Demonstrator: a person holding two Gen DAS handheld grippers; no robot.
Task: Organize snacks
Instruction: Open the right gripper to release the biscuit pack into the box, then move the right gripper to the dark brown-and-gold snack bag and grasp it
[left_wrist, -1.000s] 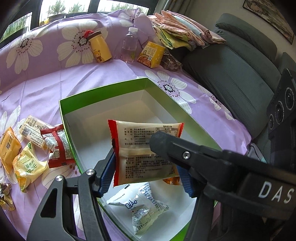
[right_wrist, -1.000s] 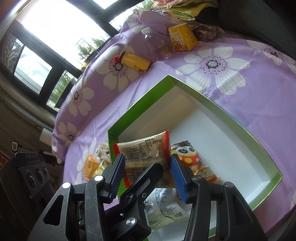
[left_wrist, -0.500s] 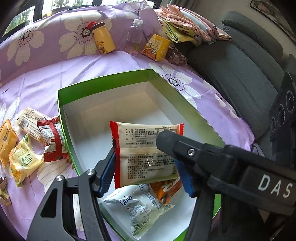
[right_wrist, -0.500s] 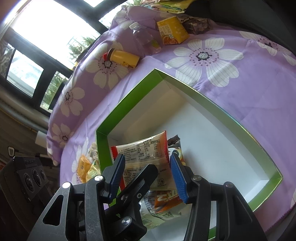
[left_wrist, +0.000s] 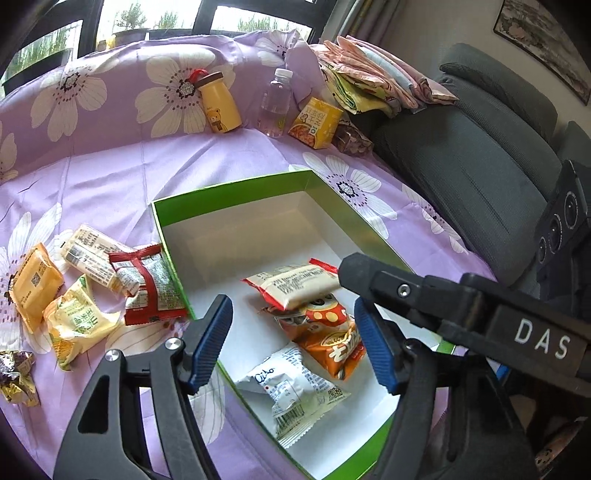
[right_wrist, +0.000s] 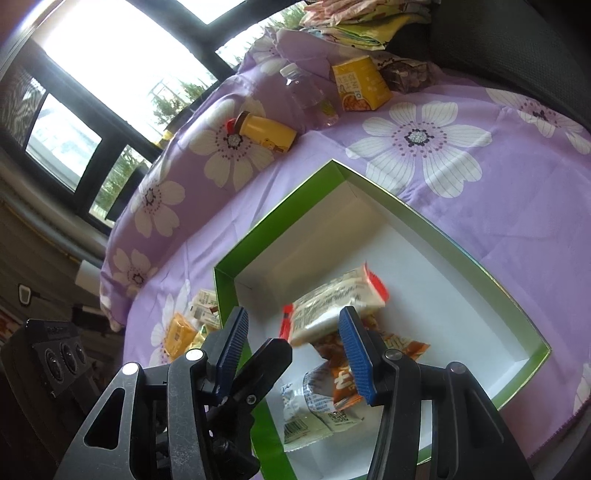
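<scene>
A cream snack packet with red ends (left_wrist: 295, 284) lies tilted on an orange panda packet (left_wrist: 328, 339) inside the green box (left_wrist: 229, 184). A white packet (left_wrist: 291, 384) lies nearer in the box. My left gripper (left_wrist: 291, 310) hovers above them, its jaws opening, with nothing between the pads. In the right wrist view my right gripper (right_wrist: 291, 317) stands open and empty over the box's near corner (right_wrist: 273, 221), above the cream packet (right_wrist: 336, 299). Several snacks lie left of the box: a red packet (left_wrist: 147, 284), a yellow-green one (left_wrist: 77, 325) and an orange one (left_wrist: 35, 280).
A yellow bear bottle (left_wrist: 219, 103), a water bottle (left_wrist: 275, 107) and a yellow carton (left_wrist: 316, 122) stand at the back of the purple flowered cloth. Folded cloths (left_wrist: 369, 81) and a grey sofa (left_wrist: 480, 147) are at the right. The right gripper's black body (left_wrist: 480, 314) crosses the left view.
The cream packet left my left gripper and dropped onto the orange packet in the box. The left jaws widened and the gripper drew back and up. The right gripper stayed put.
</scene>
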